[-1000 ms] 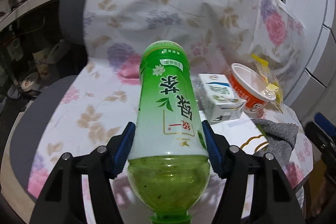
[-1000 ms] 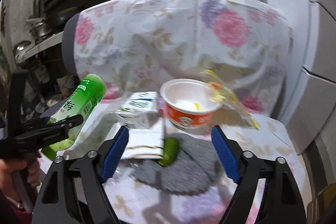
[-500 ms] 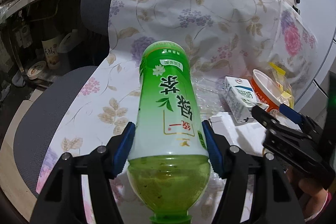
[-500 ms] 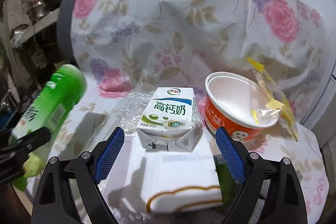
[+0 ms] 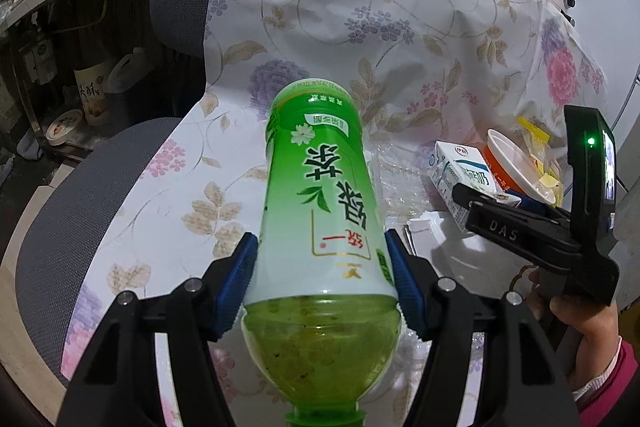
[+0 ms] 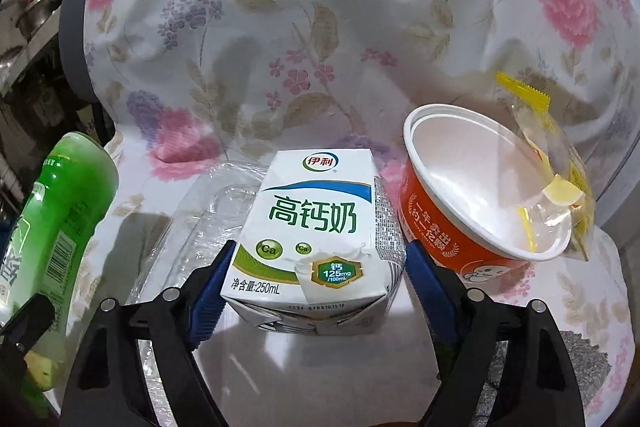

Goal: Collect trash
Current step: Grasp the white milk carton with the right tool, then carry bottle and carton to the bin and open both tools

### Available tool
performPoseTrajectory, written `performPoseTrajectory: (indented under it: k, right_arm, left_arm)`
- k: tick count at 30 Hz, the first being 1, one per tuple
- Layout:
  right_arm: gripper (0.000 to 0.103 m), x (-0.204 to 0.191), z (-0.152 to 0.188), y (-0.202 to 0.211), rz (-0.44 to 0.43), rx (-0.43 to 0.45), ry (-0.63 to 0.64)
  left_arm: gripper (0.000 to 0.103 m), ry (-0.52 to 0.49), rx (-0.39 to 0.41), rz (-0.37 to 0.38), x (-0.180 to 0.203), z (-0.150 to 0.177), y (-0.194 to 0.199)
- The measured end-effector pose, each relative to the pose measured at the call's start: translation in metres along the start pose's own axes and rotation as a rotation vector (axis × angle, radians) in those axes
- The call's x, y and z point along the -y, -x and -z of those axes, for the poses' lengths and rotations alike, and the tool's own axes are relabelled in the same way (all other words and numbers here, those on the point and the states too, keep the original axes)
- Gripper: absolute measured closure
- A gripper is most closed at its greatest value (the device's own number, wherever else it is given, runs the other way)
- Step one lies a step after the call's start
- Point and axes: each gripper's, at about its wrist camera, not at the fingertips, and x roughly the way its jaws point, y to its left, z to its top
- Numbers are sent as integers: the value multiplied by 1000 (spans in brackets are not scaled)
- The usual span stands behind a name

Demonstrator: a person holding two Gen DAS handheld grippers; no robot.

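My left gripper (image 5: 322,283) is shut on a green tea bottle (image 5: 320,219), held cap toward the camera above a chair draped in floral cloth. The bottle also shows at the left of the right wrist view (image 6: 56,227). My right gripper (image 6: 316,291) is open with its blue pads on either side of a white milk carton (image 6: 316,239) lying on a white box; small gaps show at both pads. The carton (image 5: 460,171) and the right gripper (image 5: 520,227) also show in the left wrist view.
An orange paper bowl (image 6: 472,195) with a yellow plastic wrapper (image 6: 552,163) sits right of the carton. A clear plastic tray (image 6: 208,219) lies to its left. A grey cloth (image 6: 588,363) lies at the right. Cluttered shelves (image 5: 60,27) stand left of the chair.
My right gripper moved forward and down until its pads flank the milk carton. My left gripper swung further left with the bottle still held.
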Motion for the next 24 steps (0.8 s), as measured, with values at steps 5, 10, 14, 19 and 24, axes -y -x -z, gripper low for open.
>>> performPoseTrajectory:
  k: [5, 10, 14, 19, 24]
  right_arm:
    - [23, -5, 1, 34, -11, 102, 47]
    - [23, 8, 7, 86, -47, 203, 46]
    - [23, 34, 20, 127, -54, 262, 20]
    - [22, 89, 54, 183, -5, 320, -46]
    - [22, 145, 95, 230, 101, 361, -123]
  left_arm:
    - [40, -9, 14, -9, 6, 0, 8]
    - [40, -37, 40, 8, 22, -1, 27]
    - [40, -79, 50, 48, 48, 3, 42]
    - [40, -153, 49, 130, 93, 16, 59]
    - [40, -247, 69, 240, 150, 38, 72]
